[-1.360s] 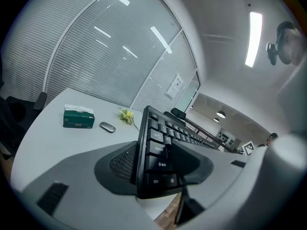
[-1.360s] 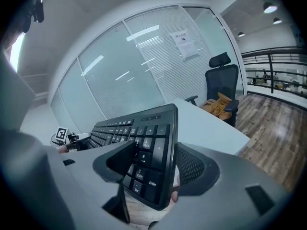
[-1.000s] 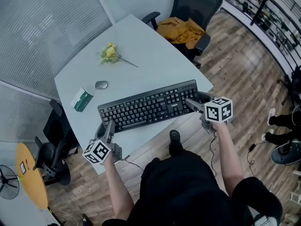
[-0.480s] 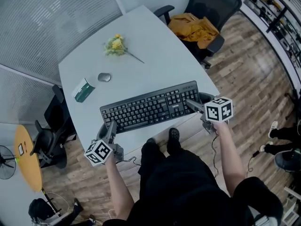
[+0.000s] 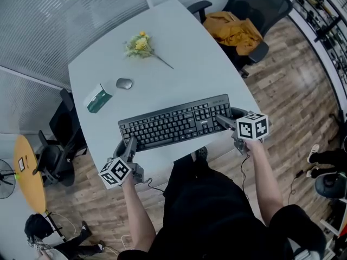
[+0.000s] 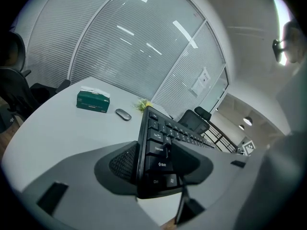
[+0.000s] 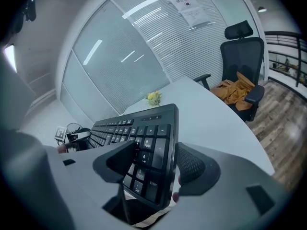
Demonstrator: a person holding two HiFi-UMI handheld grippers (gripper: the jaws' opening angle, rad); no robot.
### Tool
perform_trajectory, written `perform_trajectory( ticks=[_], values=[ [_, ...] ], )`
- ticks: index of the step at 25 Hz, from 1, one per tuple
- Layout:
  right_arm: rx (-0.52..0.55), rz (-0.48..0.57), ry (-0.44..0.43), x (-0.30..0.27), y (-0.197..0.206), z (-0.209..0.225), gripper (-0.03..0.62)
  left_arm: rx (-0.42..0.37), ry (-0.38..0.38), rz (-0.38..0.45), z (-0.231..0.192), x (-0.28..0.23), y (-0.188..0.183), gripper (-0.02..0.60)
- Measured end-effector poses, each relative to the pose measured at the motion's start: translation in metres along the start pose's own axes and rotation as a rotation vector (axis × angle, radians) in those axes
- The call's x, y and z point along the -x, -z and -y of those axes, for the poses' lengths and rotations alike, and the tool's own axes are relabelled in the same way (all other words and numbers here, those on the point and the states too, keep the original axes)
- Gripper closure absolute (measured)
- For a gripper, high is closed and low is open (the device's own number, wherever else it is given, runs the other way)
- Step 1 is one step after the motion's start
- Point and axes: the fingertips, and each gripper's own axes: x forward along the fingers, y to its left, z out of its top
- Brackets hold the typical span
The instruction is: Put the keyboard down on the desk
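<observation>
At the far left a yellow round table (image 5: 28, 180) stood on the wood floor (image 5: 293, 91). A black chair (image 5: 54, 156) sat between it and the desk (image 5: 184, 75). On the desk's left part lay a green box (image 5: 98, 98), with a grey mouse (image 5: 124, 83) near it but not touching. Farther back lay a bunch of yellow flowers (image 5: 140, 45), its stem pointing right.

The left gripper (image 5: 129, 143) gripped the left end of the keyboard (image 5: 176, 122). In the left gripper view one jaw pressed on the keys by the shift key and the other sat against the underside. Its marker cube hung past the desk's near edge.

The black keyboard ran across the near part of the desk, keys up, with its long side roughly along the near edge. It lay well apart from the box, mouse and flowers. Whether it touched the desktop or hung just above it could not be told.

The right gripper (image 5: 223, 119) clamped the keyboard's right end. In the right gripper view one jaw lay on the number pad beside the enter key and the other under the board.

At the desk's far right corner stood a second chair (image 5: 255, 4), with an orange cloth (image 5: 234, 30) heaped on its seat.
</observation>
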Motion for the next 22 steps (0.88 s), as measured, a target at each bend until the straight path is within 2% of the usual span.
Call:
perform_trajectory(
  ticks=[10, 22],
  values=[
    [0.002, -0.017, 0.034, -0.036, -0.042, 0.009, 0.313, 0.022, 0.034, -0.01, -0.024, -0.049, -0.032, 0.38],
    [-0.044, -0.081, 0.088, -0.087, -0.048, 0.034, 0.313, 0.071, 0.044, -0.096, -0.067, -0.11, -0.029, 0.38]
  ],
)
